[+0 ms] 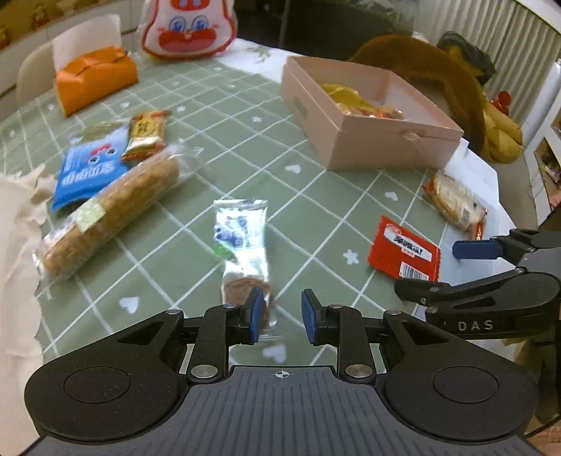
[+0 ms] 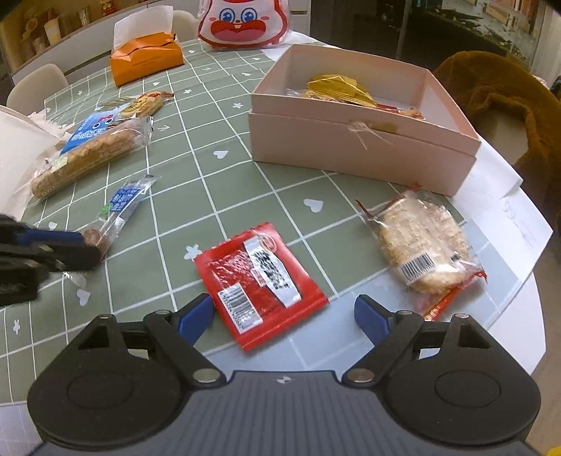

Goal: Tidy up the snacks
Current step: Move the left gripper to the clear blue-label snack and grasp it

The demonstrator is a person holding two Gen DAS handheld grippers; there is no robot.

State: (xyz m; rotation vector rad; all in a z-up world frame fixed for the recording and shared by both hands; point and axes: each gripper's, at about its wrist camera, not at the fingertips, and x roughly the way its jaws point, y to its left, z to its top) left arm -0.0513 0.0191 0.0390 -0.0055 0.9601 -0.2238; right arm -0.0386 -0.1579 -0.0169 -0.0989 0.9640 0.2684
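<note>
A pink box (image 1: 368, 147) (image 2: 350, 151) stands open at the back right of the table with gold and orange snacks inside. A blue-and-white cookie packet (image 1: 242, 235) (image 2: 122, 203) lies just ahead of my left gripper (image 1: 283, 298) (image 2: 70, 245). Its pads stand a little apart with nothing between them, and the left pad overlaps the packet's near end. My right gripper (image 2: 284, 303) (image 1: 445, 270) is wide open, with a red packet (image 2: 259, 280) (image 1: 403, 249) on the table between its fingers. A rice-cracker packet (image 2: 424, 245) (image 1: 452, 203) lies to the right.
At the left lie a long bread roll (image 1: 112, 210), a blue packet (image 1: 87, 172) and a small gold packet (image 1: 145, 135). An orange tissue box (image 1: 94, 80) and a rabbit bag (image 1: 189, 28) sit at the back. Brown plush (image 2: 498, 105) lies beyond the table's right edge.
</note>
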